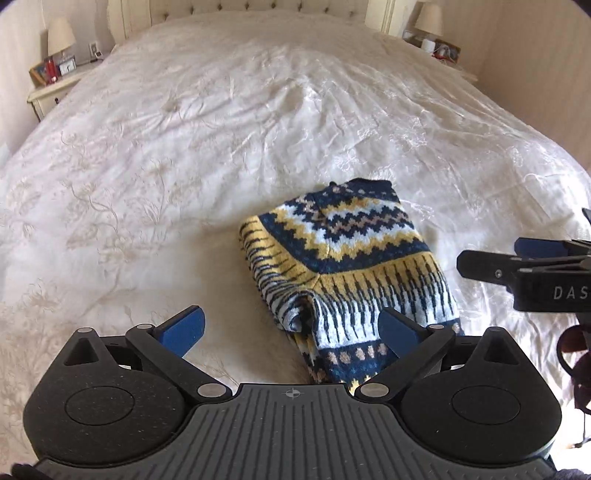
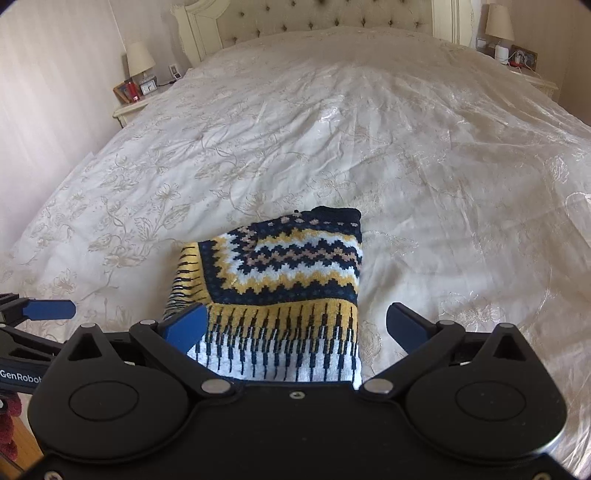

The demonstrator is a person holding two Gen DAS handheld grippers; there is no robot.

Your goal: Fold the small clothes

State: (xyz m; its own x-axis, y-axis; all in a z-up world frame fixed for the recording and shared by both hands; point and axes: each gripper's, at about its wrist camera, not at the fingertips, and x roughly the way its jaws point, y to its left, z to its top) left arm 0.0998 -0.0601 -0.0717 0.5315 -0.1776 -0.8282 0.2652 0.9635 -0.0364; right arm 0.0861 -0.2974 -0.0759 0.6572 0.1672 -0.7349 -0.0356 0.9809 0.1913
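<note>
A small knitted sweater (image 1: 347,258) in navy, yellow and white zigzag bands lies folded into a compact bundle on the cream bedspread (image 1: 184,147), near the foot of the bed. My left gripper (image 1: 293,328) hovers above its near end, blue pads spread wide, holding nothing. In the right wrist view the same sweater (image 2: 288,280) lies below my right gripper (image 2: 297,326), which is also open and holds nothing. The right gripper (image 1: 517,264) shows at the right edge of the left wrist view, and the left gripper's blue pad (image 2: 48,309) shows at the left edge of the right wrist view.
The wide bedspread (image 2: 332,129) stretches to a tufted headboard (image 2: 325,18). Nightstands with lamps stand at both sides of the headboard: left nightstand (image 1: 51,88), right nightstand (image 1: 439,48). A dark red sleeve (image 2: 7,424) shows at the lower left.
</note>
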